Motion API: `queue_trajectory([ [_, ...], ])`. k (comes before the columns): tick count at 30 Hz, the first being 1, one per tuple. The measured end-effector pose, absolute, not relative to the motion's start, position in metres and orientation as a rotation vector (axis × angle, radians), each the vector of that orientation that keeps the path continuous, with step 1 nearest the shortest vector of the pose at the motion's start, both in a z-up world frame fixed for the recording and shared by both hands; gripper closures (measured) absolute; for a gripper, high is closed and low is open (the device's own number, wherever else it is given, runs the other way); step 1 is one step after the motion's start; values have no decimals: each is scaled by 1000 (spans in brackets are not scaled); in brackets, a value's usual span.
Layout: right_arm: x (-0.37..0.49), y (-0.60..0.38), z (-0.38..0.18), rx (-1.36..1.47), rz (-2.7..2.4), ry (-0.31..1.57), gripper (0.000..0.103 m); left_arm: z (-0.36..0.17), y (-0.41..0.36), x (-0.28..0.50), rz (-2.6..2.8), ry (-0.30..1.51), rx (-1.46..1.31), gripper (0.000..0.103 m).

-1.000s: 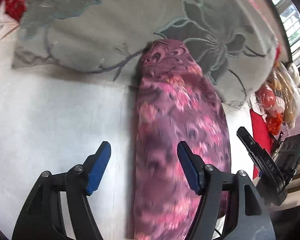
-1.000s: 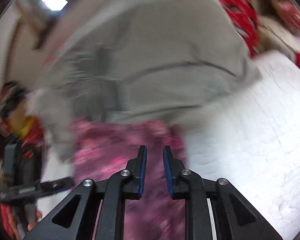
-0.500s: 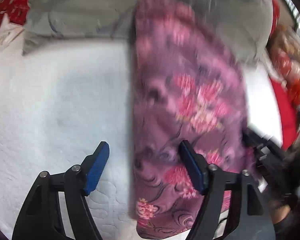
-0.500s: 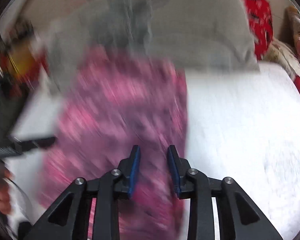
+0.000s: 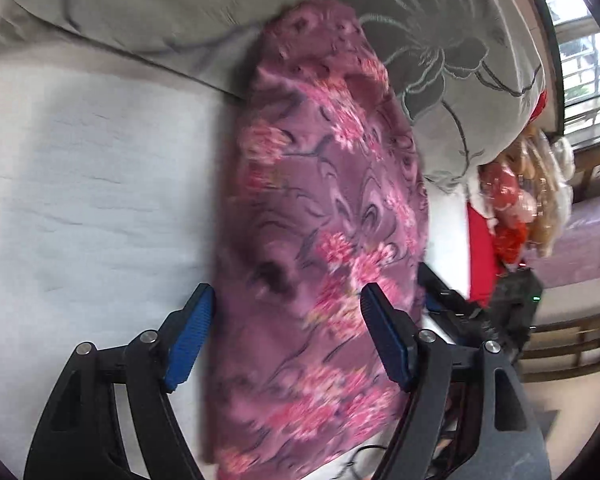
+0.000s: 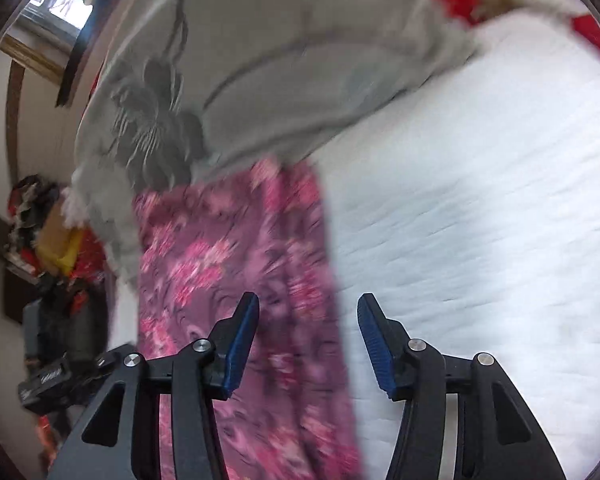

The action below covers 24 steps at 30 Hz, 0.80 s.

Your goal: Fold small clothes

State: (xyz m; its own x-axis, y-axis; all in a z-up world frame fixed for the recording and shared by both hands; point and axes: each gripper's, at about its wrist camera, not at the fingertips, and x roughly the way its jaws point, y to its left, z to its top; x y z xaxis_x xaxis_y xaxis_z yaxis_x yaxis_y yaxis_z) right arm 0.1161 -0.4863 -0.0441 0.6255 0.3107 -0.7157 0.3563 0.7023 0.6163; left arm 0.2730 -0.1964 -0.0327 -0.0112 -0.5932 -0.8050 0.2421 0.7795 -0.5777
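Left wrist view: left gripper [image 5: 286, 338] fills the lower part of the frame, its blue-padded jaws spread wide with nothing clamped between them.
Left gripper pads: the left pad [image 5: 188, 340] sits just at the left edge of the garment; the right pad [image 5: 384, 340] stands in front of the cloth.
Garment: purple floral cloth [image 5: 324, 220], folded into a long narrow strip, runs from the bottom centre of the frame up to the upper centre.
Garment's far end: it touches, and partly lies against, the grey flower-embroidered quilt [image 5: 440, 40] across the top of the frame.
Surface: white quilted sheet [image 5: 92, 184] fills the left half, under the garment.
Lower right of the left view: the right gripper's black body [image 5: 460, 312] shows just past the garment's right edge.
Right wrist view: right gripper [image 6: 306, 338] sits at the bottom centre, jaws apart and holding nothing.
Right gripper and cloth: the garment's right edge falls between the two pads; whether either pad touches the cloth I cannot tell, the picture is blurred.
Garment in the right view: the strip [image 6: 236, 280] runs from bottom centre to mid frame, meeting the quilt [image 6: 280, 60] above.
Sheet in the right view: white sheet [image 6: 480, 200] fills the right half.
Far left of the right view: red and yellow clutter [image 6: 56, 240], too blurred to name.
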Motion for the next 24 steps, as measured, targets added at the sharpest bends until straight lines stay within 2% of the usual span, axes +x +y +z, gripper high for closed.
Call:
queue_trajectory([
  [3, 126, -470, -44, 800, -2, 889, 38, -44, -217, 279, -665, 1452, -339, 26],
  [5, 133, -466, -43, 783, -20, 892, 42, -43, -224, 274, -651, 1439, -335, 27],
  [7, 138, -460, -41, 736, -38, 899, 69, -39, -227, 272, -614, 1411, -289, 47],
  [9, 137, -453, -34, 670, -42, 888, 78, -34, -230, 268, -611, 1390, -251, 65],
  [11, 132, -444, -22, 593, -52, 867, 81, -27, -228, 262, -613, 1362, -248, 71],
  [24, 76, -387, 48, 479, -53, 765, 83, 39, -196, 204, -578, 1226, -176, 73],
])
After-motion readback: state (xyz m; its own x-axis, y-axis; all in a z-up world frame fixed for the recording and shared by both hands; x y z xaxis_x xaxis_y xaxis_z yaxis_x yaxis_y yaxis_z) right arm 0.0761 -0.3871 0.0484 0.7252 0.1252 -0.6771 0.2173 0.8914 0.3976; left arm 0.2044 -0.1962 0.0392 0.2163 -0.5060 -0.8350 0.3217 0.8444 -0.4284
